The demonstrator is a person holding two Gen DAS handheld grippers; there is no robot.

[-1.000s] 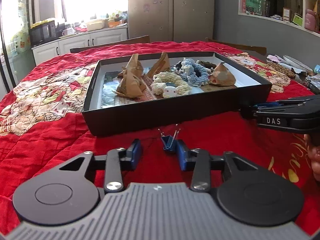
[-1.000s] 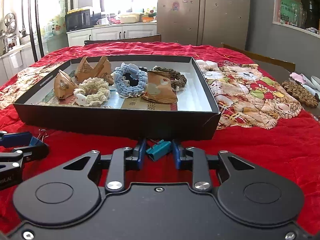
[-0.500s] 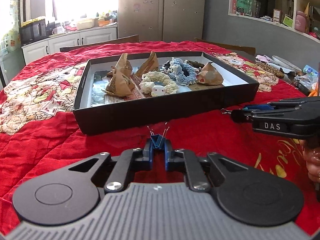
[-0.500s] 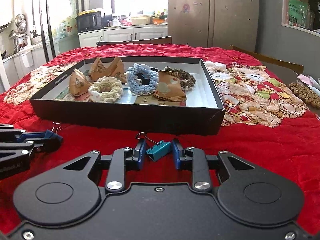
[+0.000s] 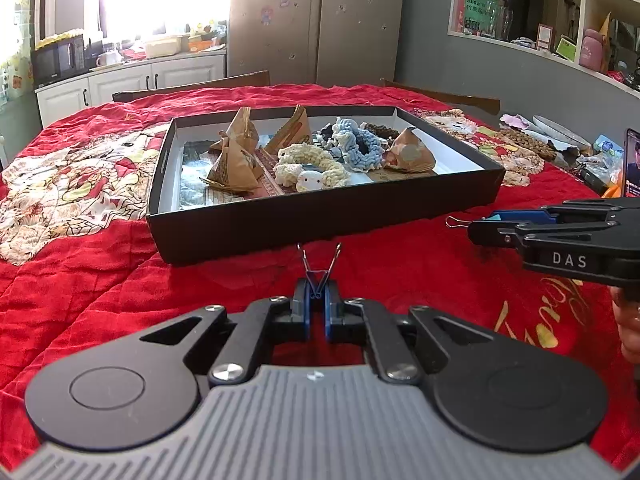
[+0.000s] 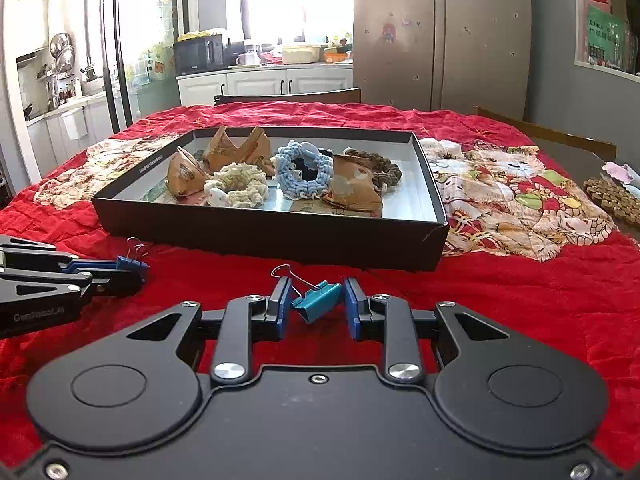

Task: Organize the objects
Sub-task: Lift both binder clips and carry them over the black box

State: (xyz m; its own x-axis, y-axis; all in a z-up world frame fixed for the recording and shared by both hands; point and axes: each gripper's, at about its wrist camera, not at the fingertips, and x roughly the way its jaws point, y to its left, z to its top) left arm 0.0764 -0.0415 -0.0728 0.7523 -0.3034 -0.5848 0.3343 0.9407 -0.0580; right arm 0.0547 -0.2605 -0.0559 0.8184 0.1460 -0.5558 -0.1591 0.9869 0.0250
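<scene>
Blue binder clip point(image 5: 317, 289) and teal binder clip point(image 6: 317, 301), each pinched

Both cameras sit low and close behind their own hand-held gripper and look forward and a little downward across the red cloth point(image 5: 100, 280) on the tabletop. The left wrist view sees the black tray point(image 5: 320, 216) from the front left; the right wrist view sees the same tray point(image 6: 272, 236) from slightly further right. Both share the tray, the cloth and the kitchen behind (each also catches the other hand-held gripper at its edge, point(image 5: 476, 232) and point(image 6: 138, 272)).
</scene>
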